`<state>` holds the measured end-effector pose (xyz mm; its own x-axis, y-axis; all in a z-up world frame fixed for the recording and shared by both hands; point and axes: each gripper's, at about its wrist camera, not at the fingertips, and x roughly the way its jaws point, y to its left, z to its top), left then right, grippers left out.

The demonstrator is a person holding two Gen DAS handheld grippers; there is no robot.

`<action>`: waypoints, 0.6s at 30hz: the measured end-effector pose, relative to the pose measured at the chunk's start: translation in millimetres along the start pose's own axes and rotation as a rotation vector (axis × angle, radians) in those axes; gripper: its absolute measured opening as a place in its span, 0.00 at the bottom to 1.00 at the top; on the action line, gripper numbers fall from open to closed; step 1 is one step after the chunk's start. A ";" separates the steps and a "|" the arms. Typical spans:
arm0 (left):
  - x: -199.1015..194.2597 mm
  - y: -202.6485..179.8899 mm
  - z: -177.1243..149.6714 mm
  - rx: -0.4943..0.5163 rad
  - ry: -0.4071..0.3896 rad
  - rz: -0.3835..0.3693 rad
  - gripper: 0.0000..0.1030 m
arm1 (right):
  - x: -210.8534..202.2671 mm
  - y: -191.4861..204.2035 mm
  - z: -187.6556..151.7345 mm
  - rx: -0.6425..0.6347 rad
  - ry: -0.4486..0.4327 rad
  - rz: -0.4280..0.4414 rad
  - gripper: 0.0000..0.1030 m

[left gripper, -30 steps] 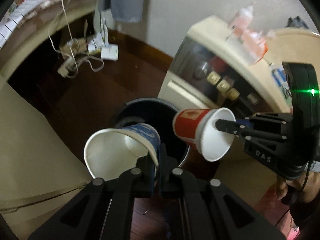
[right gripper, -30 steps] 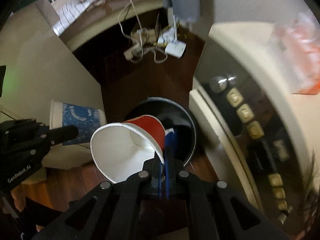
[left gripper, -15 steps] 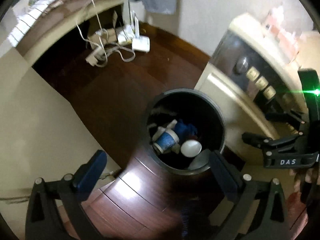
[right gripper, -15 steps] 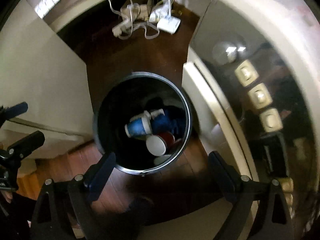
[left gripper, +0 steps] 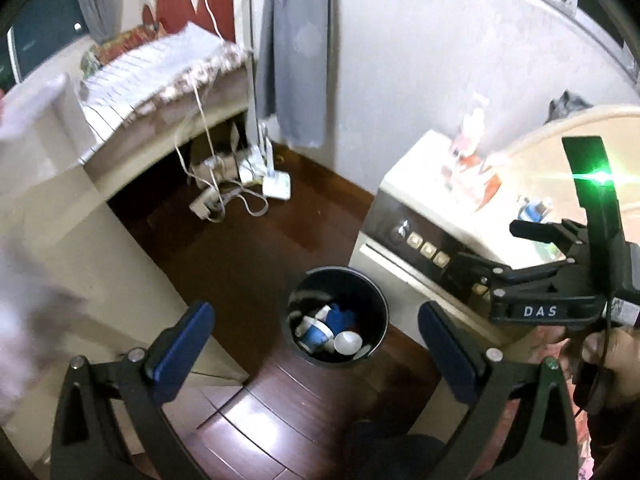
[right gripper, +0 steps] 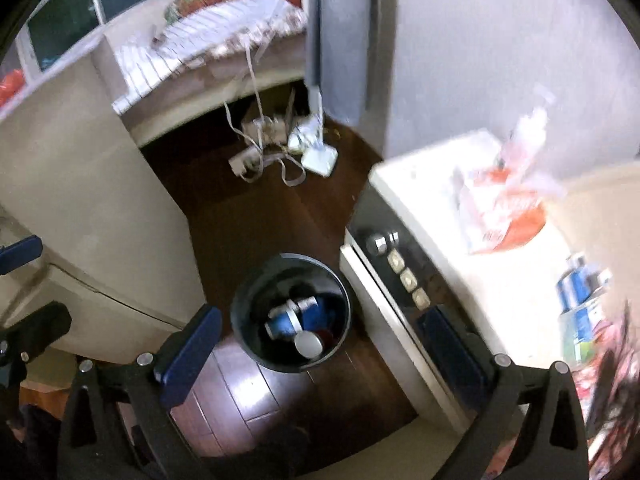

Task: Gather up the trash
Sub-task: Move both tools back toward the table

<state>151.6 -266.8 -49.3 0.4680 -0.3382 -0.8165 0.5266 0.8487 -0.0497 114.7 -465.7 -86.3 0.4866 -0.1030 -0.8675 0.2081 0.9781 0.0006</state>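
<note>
A dark round trash bin (left gripper: pixel 376 300) stands on the dark wood floor; it also shows in the right wrist view (right gripper: pixel 244 304). Inside lie a blue paper cup (left gripper: pixel 314 334) (right gripper: pixel 282 322), a red cup seen from its white mouth (left gripper: pixel 347 342) (right gripper: pixel 309 344) and other scraps. My left gripper (left gripper: pixel 316 328) is open and empty, high above the bin. My right gripper (right gripper: pixel 320 328) is open and empty, also above the bin; from the left wrist view it is at the right (left gripper: pixel 492 248).
A cream cabinet with a dark button panel (right gripper: pixel 404 276) stands right of the bin, with packets and bottles (right gripper: pixel 504 204) on top. A beige furniture panel (left gripper: pixel 80 248) is at the left. Cables and a power strip (left gripper: pixel 224 196) lie on the floor behind.
Both grippers opened and let the blue and red cups fall into the bin. Both have since risen well above it.
</note>
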 end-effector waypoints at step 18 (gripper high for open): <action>-154.3 145.3 -24.2 -0.193 -0.210 0.273 1.00 | -145.6 196.3 60.9 -0.236 -0.264 0.220 1.00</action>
<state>138.8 -81.4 55.5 0.7180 -0.1486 -0.6800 0.2292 0.9729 0.0294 136.4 -269.7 70.5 0.7047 0.0999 -0.7024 -0.1103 0.9934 0.0306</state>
